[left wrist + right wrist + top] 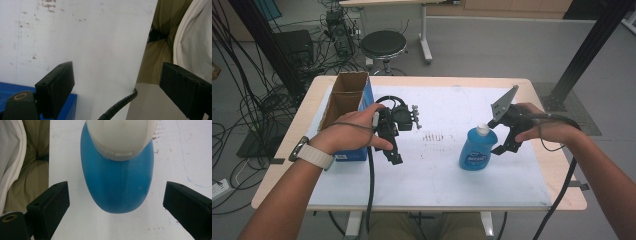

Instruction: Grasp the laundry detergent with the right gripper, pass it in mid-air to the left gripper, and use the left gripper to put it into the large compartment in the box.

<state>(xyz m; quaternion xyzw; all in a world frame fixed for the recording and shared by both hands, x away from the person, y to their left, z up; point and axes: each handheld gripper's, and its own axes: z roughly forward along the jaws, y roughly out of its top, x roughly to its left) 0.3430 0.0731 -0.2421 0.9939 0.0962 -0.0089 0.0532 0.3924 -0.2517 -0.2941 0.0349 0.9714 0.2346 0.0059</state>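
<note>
The right gripper (pixel 503 143), jaws spread wide and touching nothing, hangs just beside the upright blue dish-soap bottle (pixel 477 148) toward the desk's (pixel 542 92) right edge, apparently mid-approach; next it likely must straddle and clamp the bottle, while the left gripper (pixel 393 150) waits unclenched and empty beside the open cardboard box (pixel 346 95).

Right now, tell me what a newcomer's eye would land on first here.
The blue bottle with a white cap stands upright on the white sheet, right of centre. The right gripper sits beside it, jaws open, not touching. At the table's left edge, an open cardboard box with blue sides stands by the left gripper, whose jaws are open and empty.
</note>
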